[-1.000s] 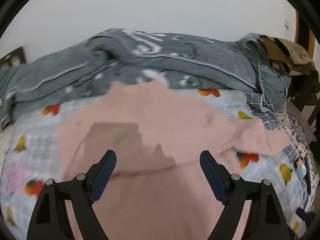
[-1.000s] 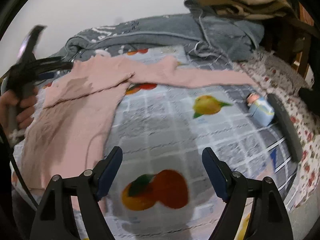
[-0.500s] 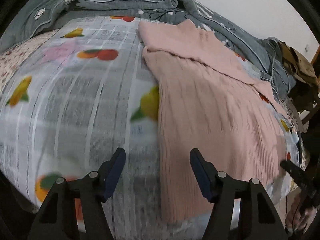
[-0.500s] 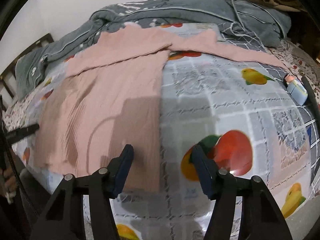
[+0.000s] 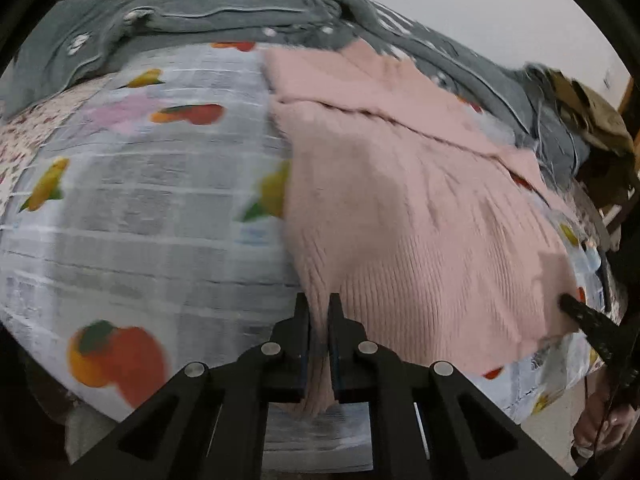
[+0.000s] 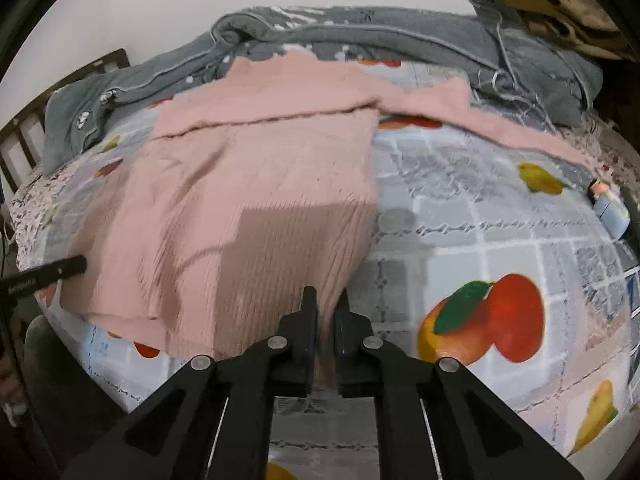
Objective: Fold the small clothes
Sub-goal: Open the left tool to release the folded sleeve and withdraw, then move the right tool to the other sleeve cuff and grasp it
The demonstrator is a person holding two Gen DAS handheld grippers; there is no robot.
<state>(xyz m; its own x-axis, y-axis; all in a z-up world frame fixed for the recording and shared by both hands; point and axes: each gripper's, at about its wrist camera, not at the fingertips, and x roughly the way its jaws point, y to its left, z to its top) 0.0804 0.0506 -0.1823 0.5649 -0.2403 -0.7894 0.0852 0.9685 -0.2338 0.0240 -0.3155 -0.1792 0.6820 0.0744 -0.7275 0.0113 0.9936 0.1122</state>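
2 grippers | L (image 5: 319,312) & R (image 6: 326,304) clamped on pink sweater (image 6: 256,184) hem corners

Left of the left jaws, open fruit-print bed sheet (image 5: 132,216), nothing standing on it. Ahead of both jaws, flat pink sweater (image 6: 256,184), then a heaped grey blanket (image 6: 360,36) walling off the far edge. Right of the right jaws, bare sheet up to a small blue bottle (image 6: 610,210) and a dark bar beside it.
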